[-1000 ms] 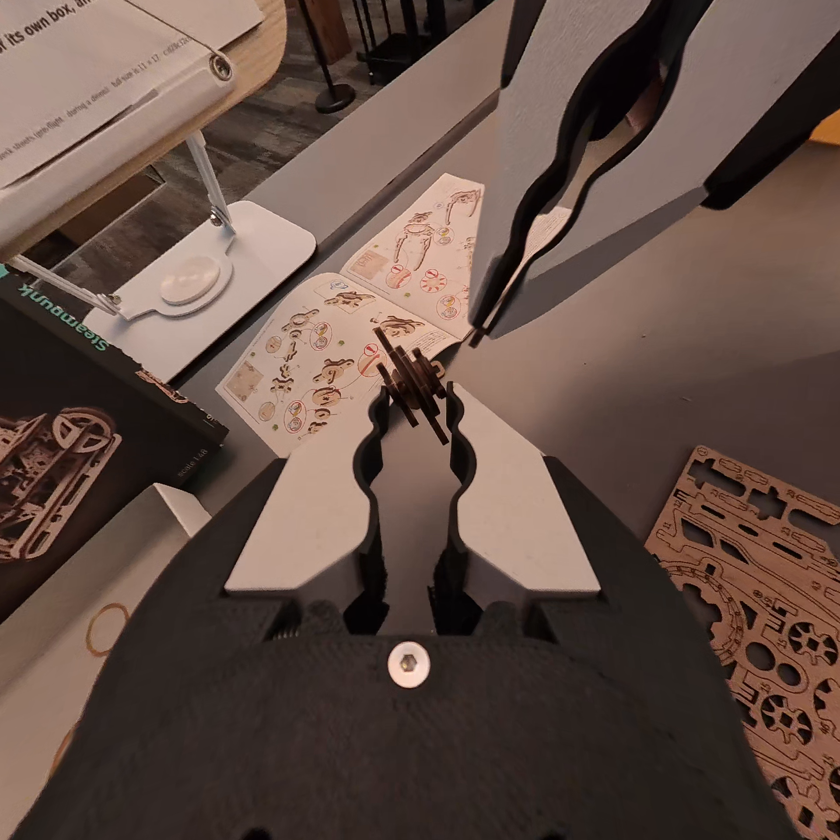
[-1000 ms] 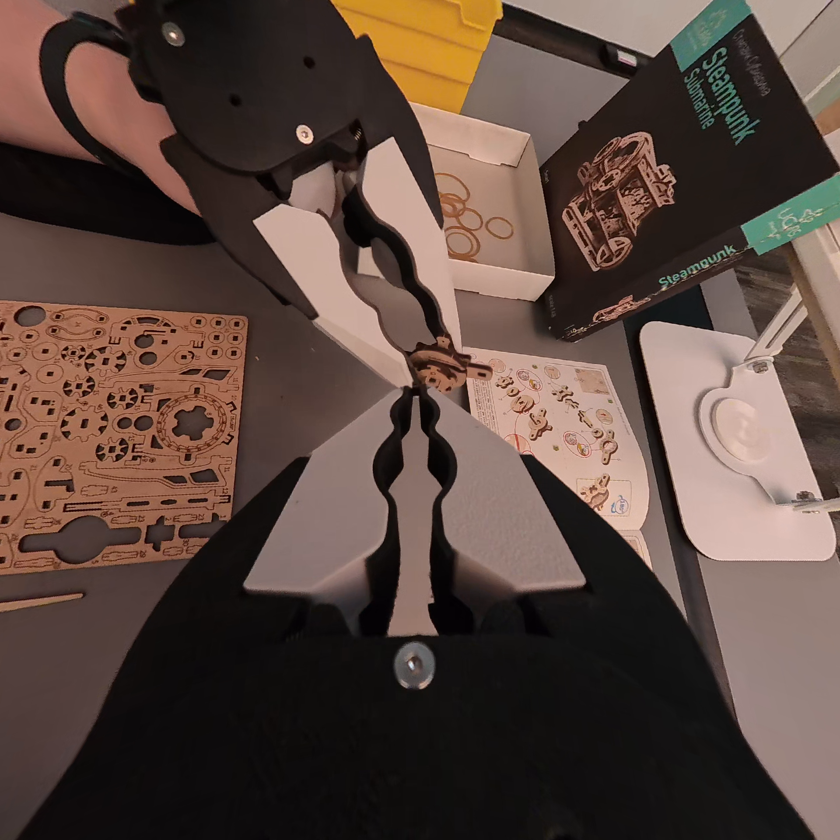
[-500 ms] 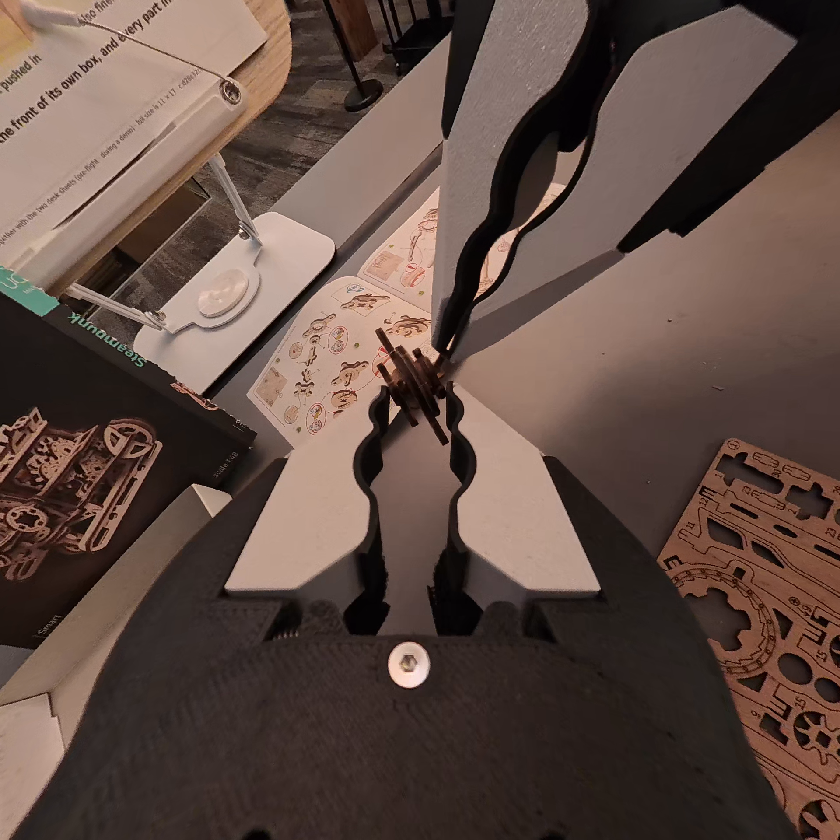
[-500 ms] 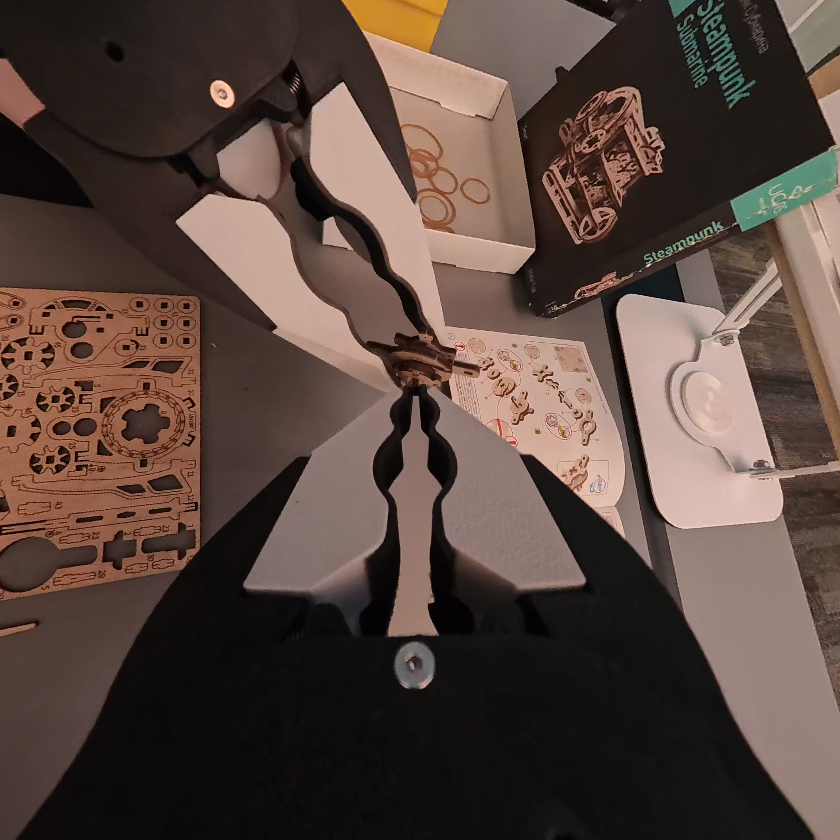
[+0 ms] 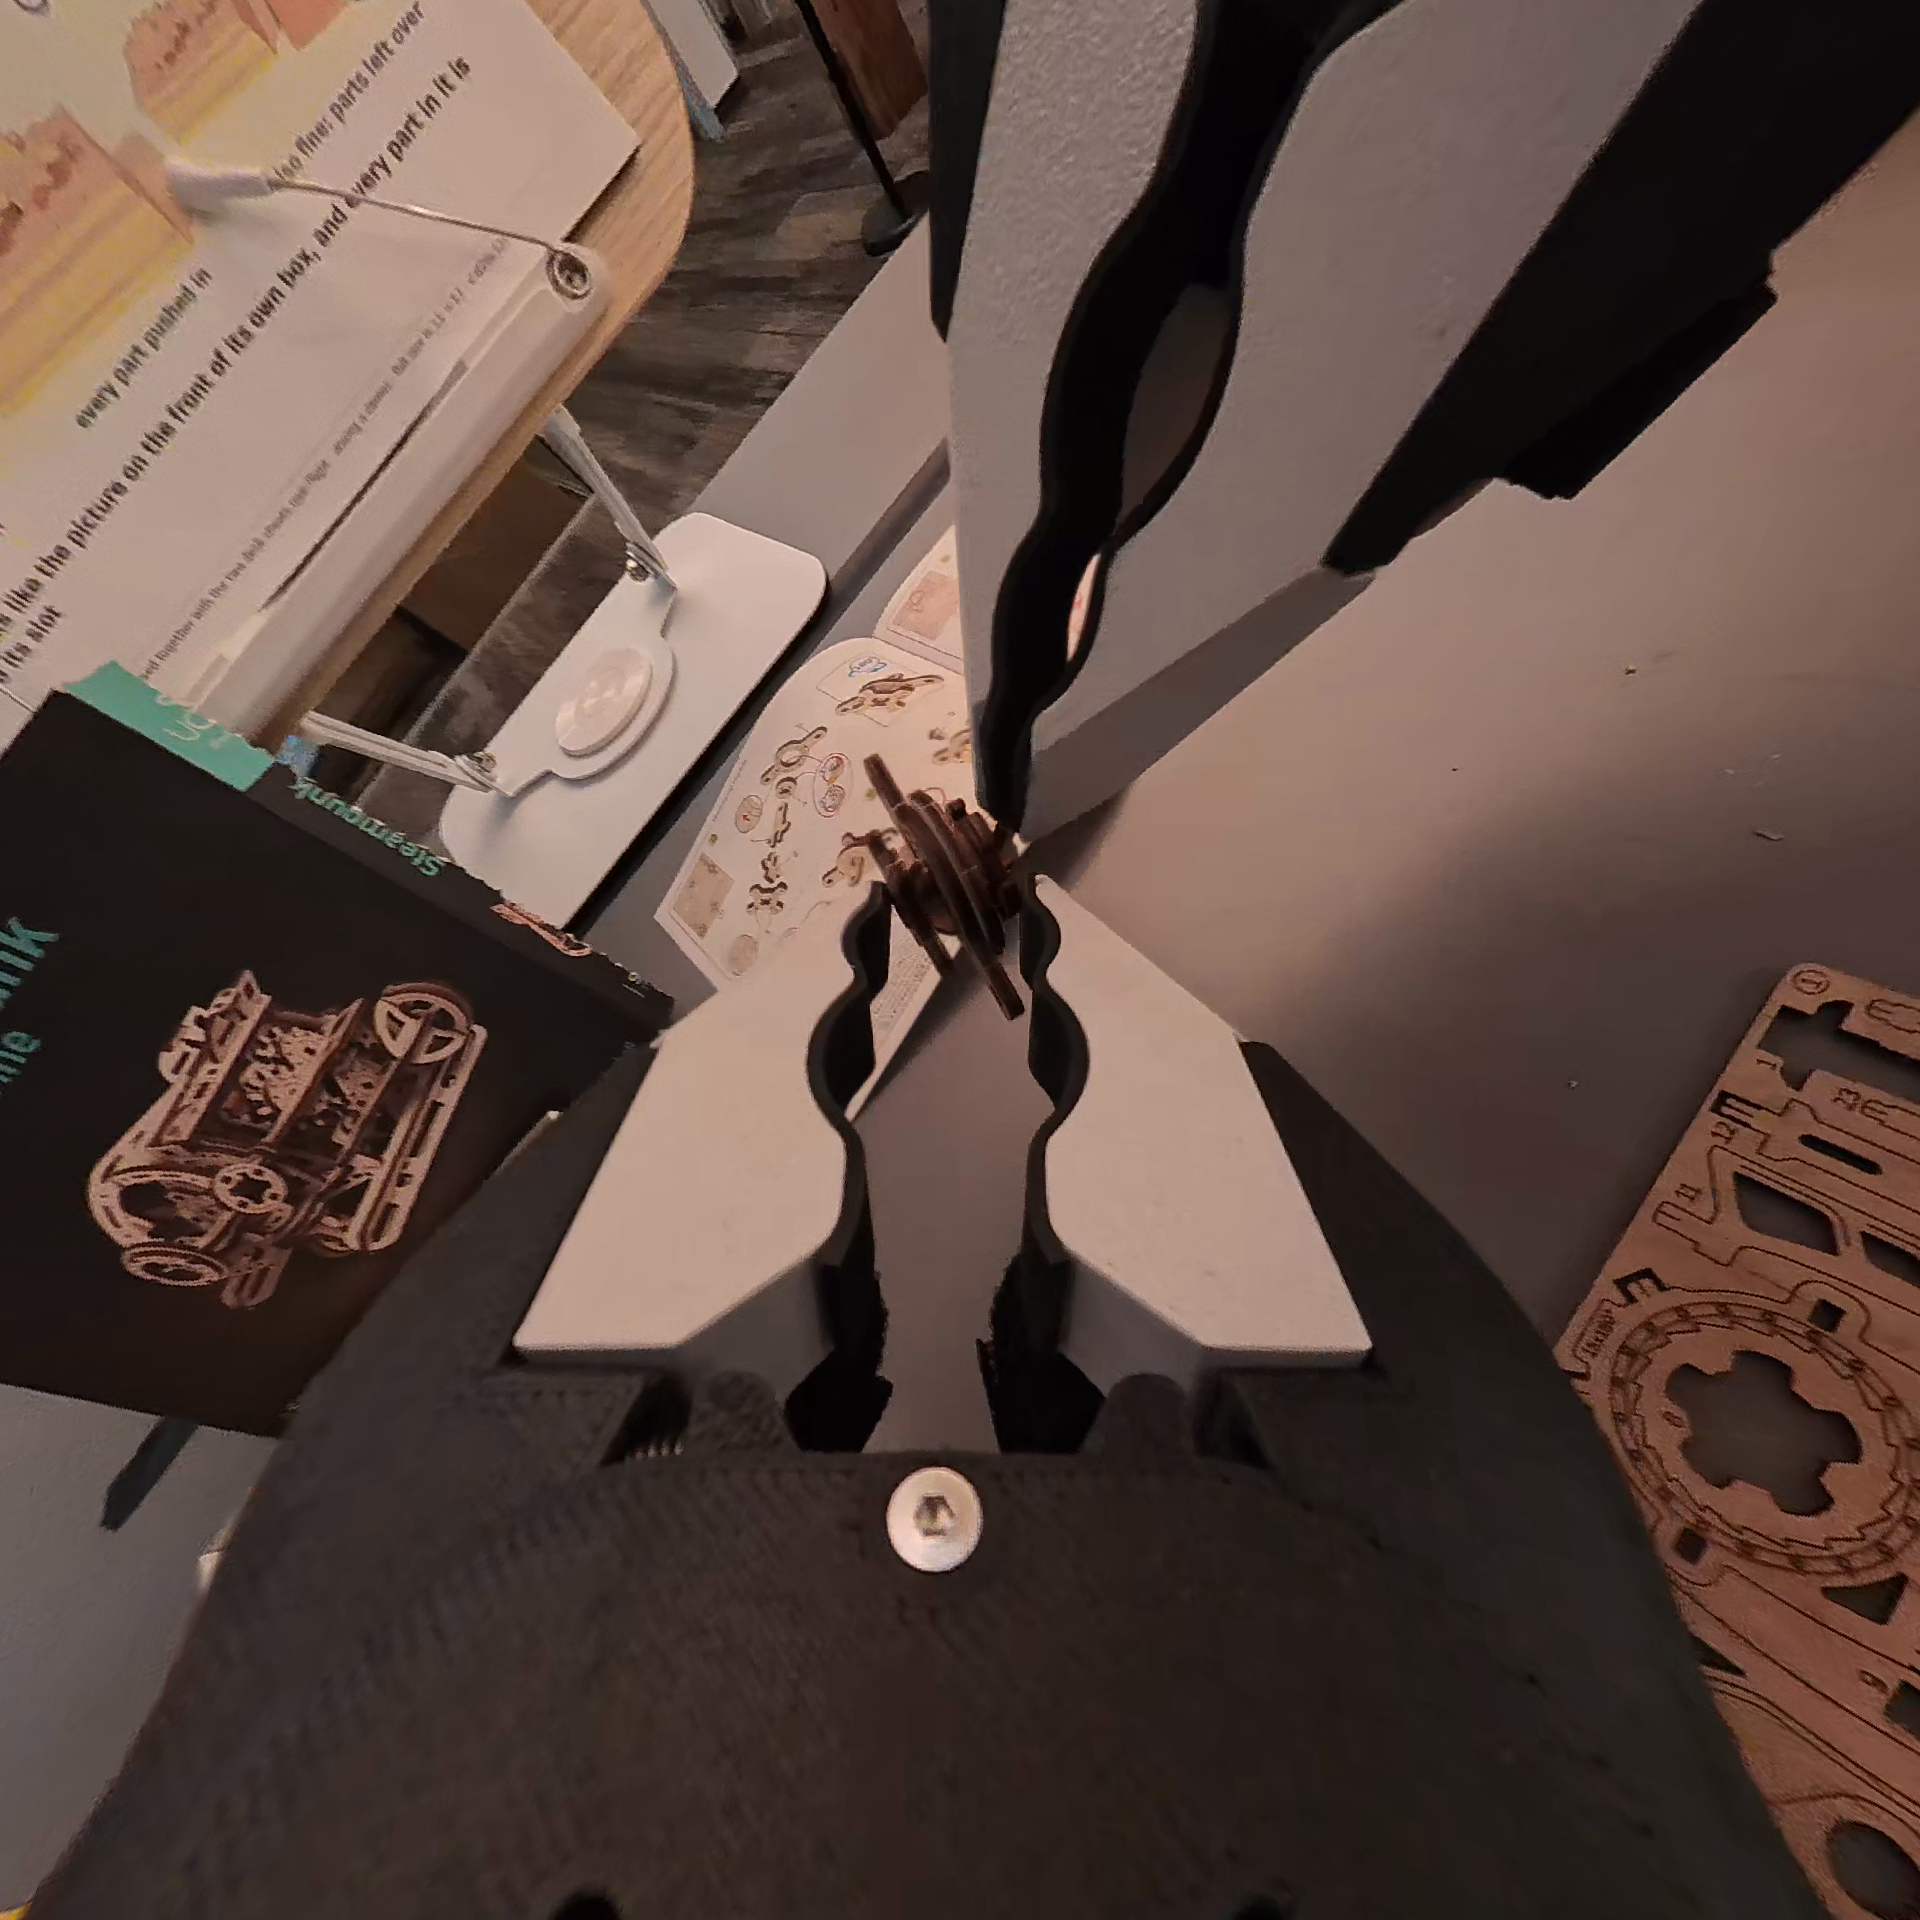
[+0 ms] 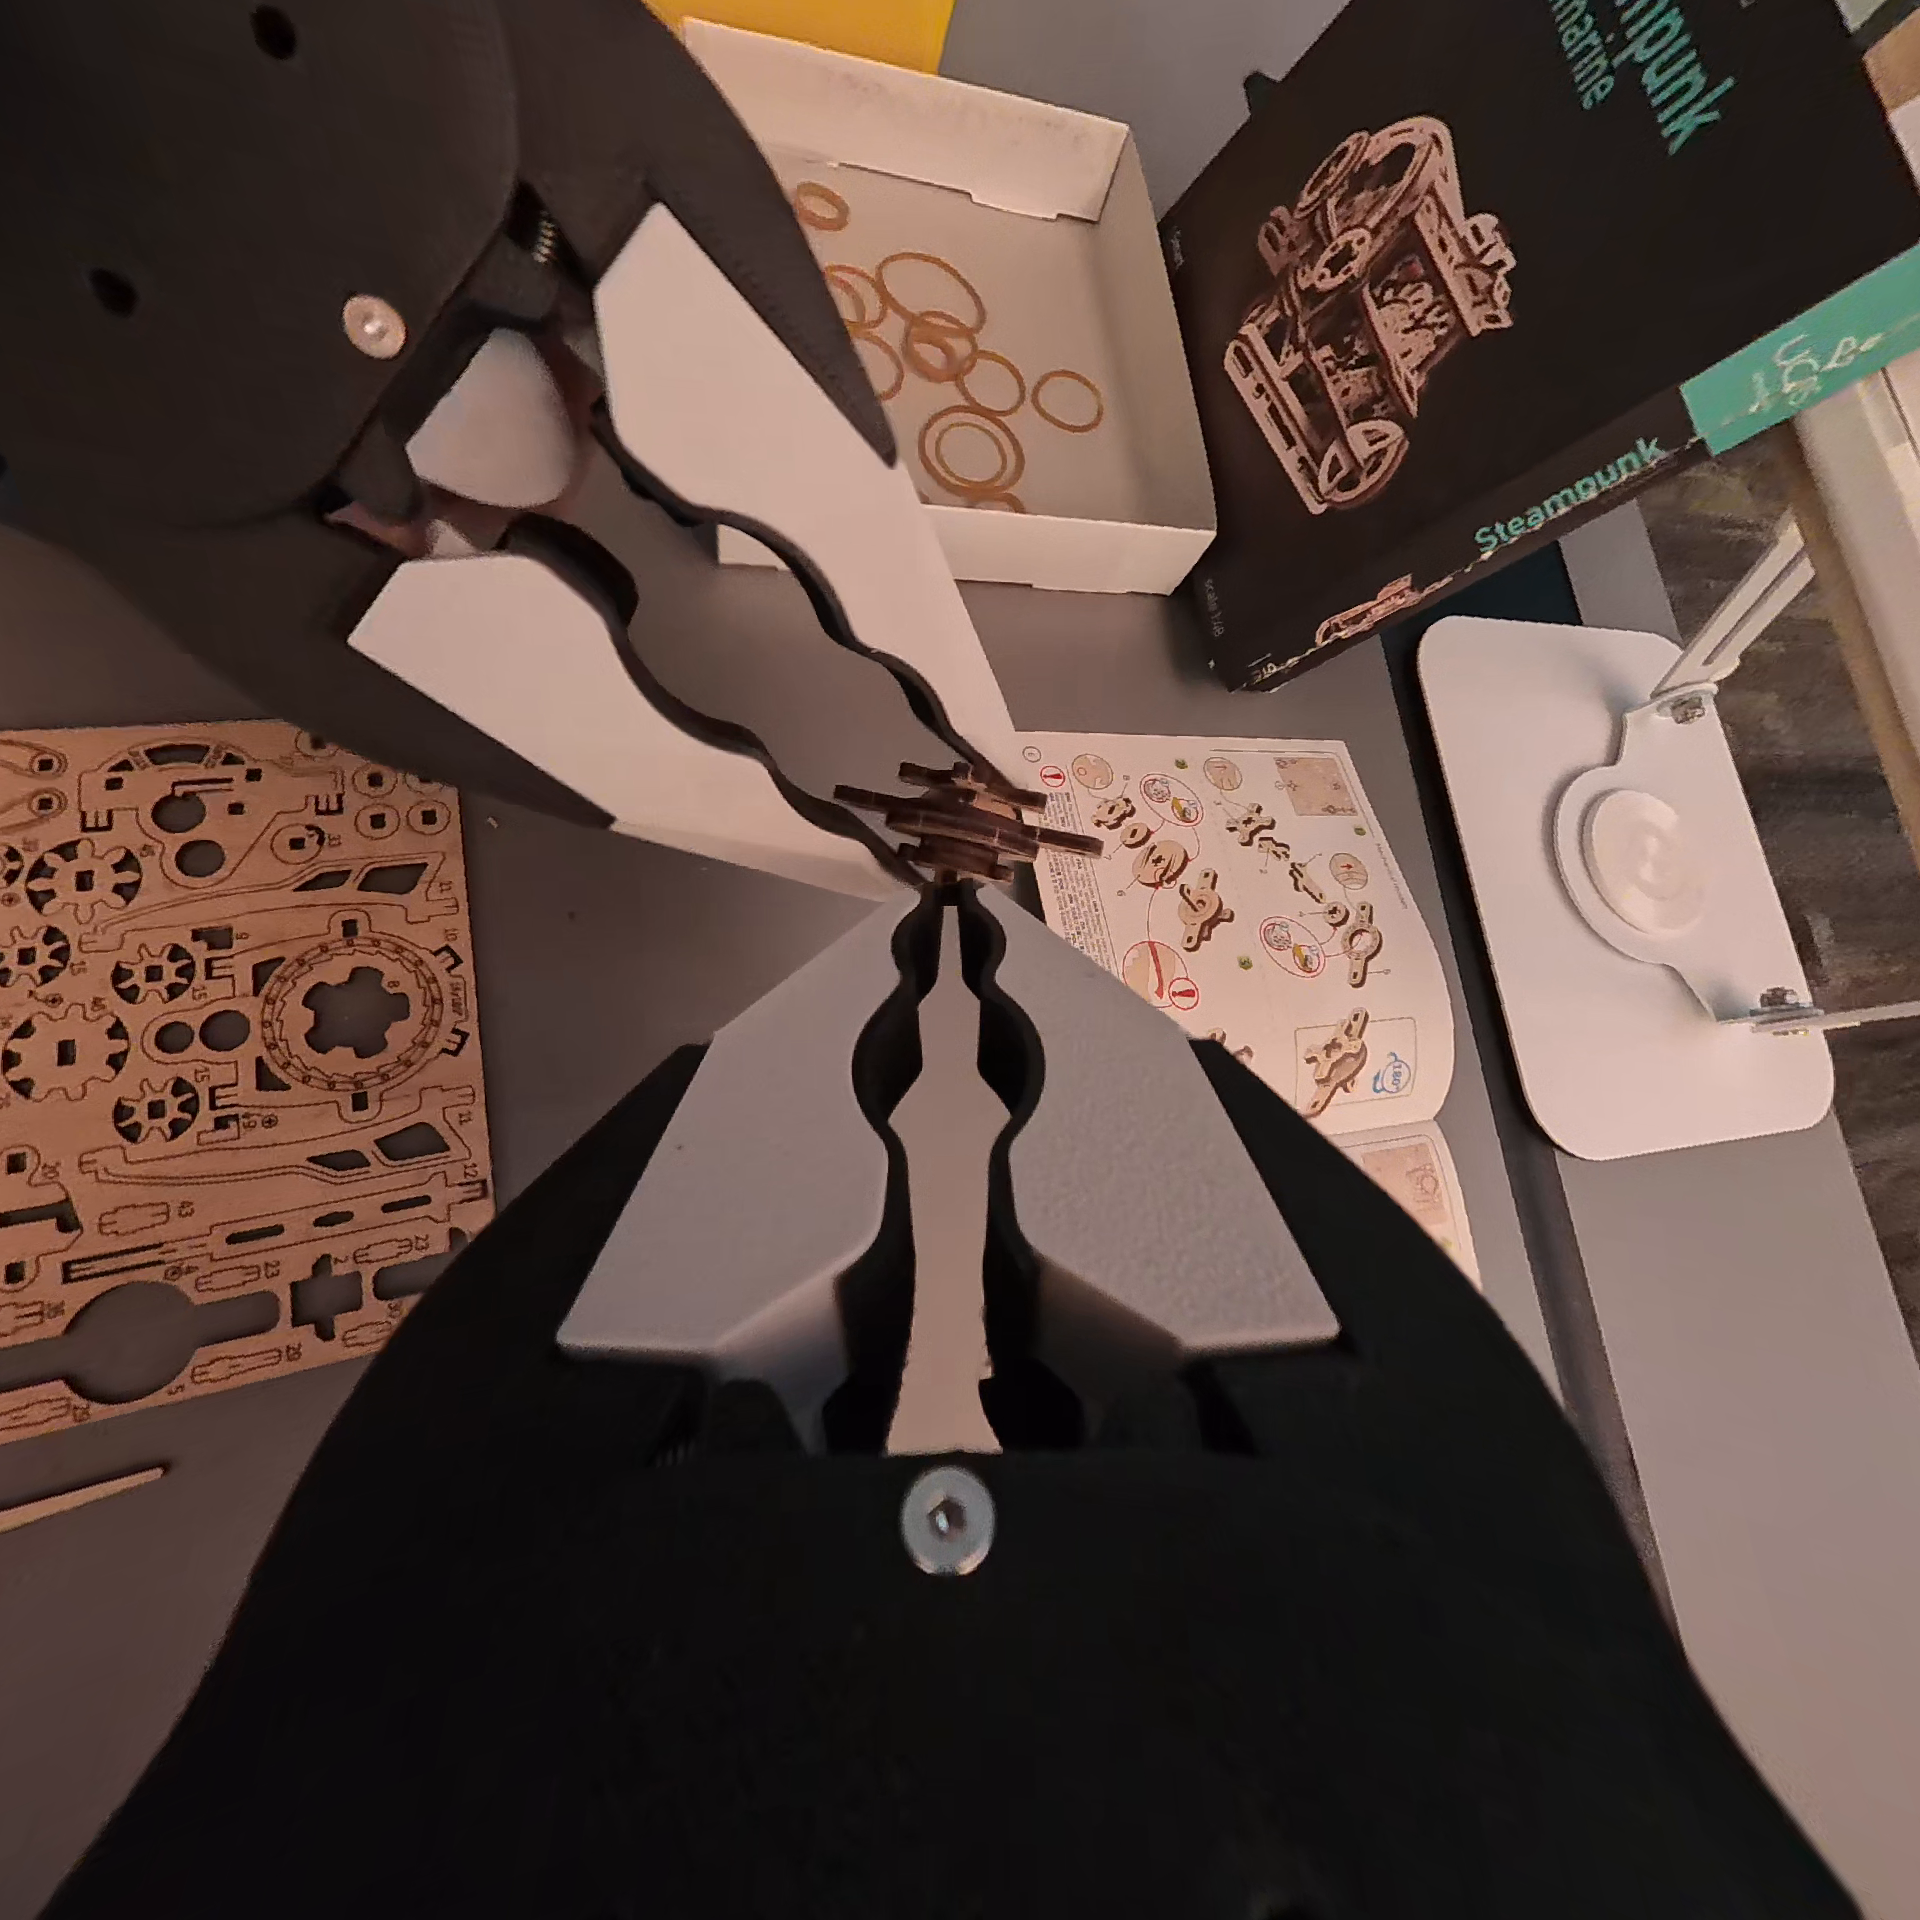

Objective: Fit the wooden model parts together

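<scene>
My left gripper (image 5: 956,899) is shut on a small dark wooden gear assembly (image 5: 935,862), several discs stacked on an axle, and holds it above the grey table. My right gripper (image 5: 1000,821) comes in from above in the left wrist view, shut, with its tips touching the assembly's right end. In the right wrist view my right gripper (image 6: 940,902) is shut right under the assembly (image 6: 997,831), which the left gripper (image 6: 951,826) holds from the upper left. I cannot tell if the right tips pinch a small part.
A laser-cut wooden parts sheet (image 6: 229,1039) lies on the table left of the right gripper. An instruction leaflet (image 6: 1247,914) lies under the grippers. A black kit box (image 6: 1507,312), a white tray (image 6: 1164,520) of rubber bands, a white stand base (image 6: 1621,883) and a thin stick (image 6: 73,1496) surround them. The tips of both grippers are at nearly the same place.
My right gripper has moved from a small gap away to touching the assembly. Both grippers have drawn closer together, with the left still gripping the assembly.
</scene>
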A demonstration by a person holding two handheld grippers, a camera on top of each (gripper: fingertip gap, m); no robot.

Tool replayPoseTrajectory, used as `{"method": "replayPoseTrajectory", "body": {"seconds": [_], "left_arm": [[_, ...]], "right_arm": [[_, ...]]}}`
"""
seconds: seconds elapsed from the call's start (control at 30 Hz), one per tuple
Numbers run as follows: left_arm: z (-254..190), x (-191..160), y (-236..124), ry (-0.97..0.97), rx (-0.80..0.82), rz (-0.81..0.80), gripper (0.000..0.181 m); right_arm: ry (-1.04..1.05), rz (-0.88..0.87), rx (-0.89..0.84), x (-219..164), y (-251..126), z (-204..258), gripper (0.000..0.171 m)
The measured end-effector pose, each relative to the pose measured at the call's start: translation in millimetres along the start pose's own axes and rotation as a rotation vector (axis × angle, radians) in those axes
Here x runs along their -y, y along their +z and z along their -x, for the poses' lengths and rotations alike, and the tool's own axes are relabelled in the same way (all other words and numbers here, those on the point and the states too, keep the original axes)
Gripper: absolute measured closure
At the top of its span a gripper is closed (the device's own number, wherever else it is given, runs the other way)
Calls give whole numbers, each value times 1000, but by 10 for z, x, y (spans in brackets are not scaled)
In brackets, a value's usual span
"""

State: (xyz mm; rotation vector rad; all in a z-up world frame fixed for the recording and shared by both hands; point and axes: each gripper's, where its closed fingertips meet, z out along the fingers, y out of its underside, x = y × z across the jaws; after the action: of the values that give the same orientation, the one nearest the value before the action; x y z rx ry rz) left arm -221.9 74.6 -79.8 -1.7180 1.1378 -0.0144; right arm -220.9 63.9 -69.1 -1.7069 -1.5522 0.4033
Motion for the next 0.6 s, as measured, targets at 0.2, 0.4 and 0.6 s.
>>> {"method": "replayPoseTrajectory", "body": {"seconds": [0.2, 0.4, 0.6], "left_arm": [[49, 48, -35, 21, 39, -19, 158], [47, 58, -46, -39, 13, -25, 158], [-37, 24, -15, -220, -124, -30, 159]], "right_arm": [[113, -10, -12, 71, -33, -26, 169], [167, 16, -36, 84, -38, -27, 169], [186, 42, -9, 29, -18, 1, 169]]}}
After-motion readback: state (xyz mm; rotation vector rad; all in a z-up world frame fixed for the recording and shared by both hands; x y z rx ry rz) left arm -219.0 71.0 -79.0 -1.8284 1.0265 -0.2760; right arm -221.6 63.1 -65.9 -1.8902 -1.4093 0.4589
